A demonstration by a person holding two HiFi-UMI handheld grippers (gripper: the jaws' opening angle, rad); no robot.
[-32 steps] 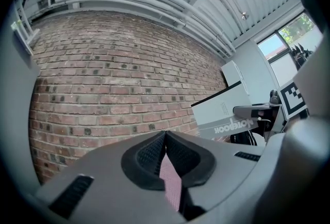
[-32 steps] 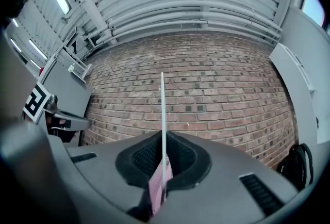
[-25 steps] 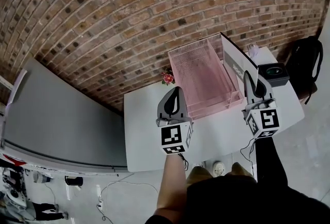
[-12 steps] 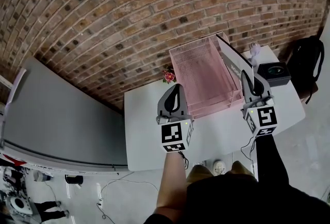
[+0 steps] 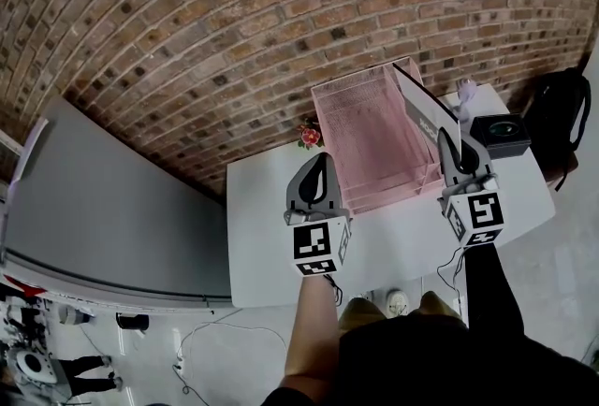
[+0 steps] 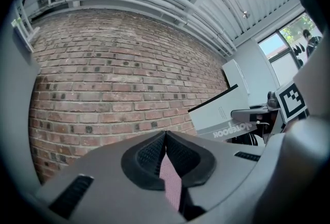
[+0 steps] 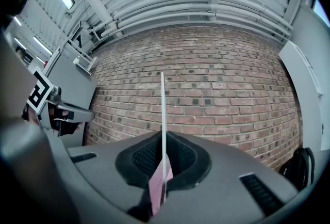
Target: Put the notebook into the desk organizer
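The pink mesh desk organizer (image 5: pixel 367 135) stands on the white table (image 5: pixel 393 245) against the brick wall. My right gripper (image 5: pixel 456 154) is shut on the lower edge of the grey notebook (image 5: pixel 426 110), which stands upright on edge just right of the organizer. In the right gripper view the notebook (image 7: pixel 163 109) shows edge-on as a thin line rising from the shut right gripper (image 7: pixel 163 138). My left gripper (image 5: pixel 318 181) hovers at the organizer's front left corner, shut and holding nothing. From the left gripper (image 6: pixel 165 135) view the notebook (image 6: pixel 227 114) stands at the right.
A black box-shaped device (image 5: pixel 499 135) sits on the table right of the notebook. A small flower pot (image 5: pixel 306 135) stands left of the organizer. A dark bag (image 5: pixel 560 114) lies beyond the table's right end. A grey panel (image 5: pixel 112 208) runs along the left.
My right gripper and the notebook have shifted slightly left, nearer the organizer's right wall. The left gripper has stayed in place.
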